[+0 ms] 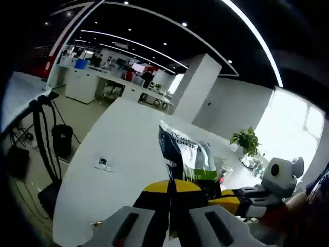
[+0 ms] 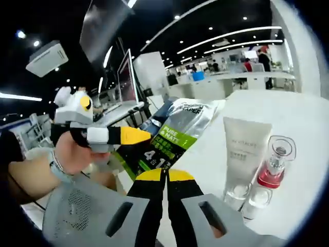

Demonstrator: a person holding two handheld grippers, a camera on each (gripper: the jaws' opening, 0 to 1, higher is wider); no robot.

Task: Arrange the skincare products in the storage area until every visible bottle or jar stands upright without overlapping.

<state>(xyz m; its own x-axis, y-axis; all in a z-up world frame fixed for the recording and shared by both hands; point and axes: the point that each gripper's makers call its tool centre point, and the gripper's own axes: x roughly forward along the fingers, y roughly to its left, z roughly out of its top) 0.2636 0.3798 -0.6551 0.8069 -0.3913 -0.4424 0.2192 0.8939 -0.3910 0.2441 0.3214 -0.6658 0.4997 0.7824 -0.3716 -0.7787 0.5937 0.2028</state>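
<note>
A foil refill pouch (image 1: 186, 153), dark blue and silver with a green band, stands up from between my left gripper's (image 1: 172, 186) yellow-tipped jaws, which are shut on its lower edge. My right gripper (image 1: 234, 199) reaches in from the right at the pouch's lower corner. In the right gripper view the same pouch (image 2: 177, 131) rises from my right gripper (image 2: 165, 175), shut on its bottom edge, while the left gripper (image 2: 131, 136), held by a hand (image 2: 72, 152), grips its side. A white tube (image 2: 244, 149) stands cap down beside a clear bottle of red liquid (image 2: 275, 165) on the white table (image 2: 303, 118).
A potted plant (image 1: 247, 140) and small glass items (image 1: 252, 162) sit at the table's far right. A small tag (image 1: 103, 163) lies on the table (image 1: 128, 134). A black stand with cables (image 1: 43, 134) rises beside it. Monitors (image 2: 126, 77) stand behind the pouch.
</note>
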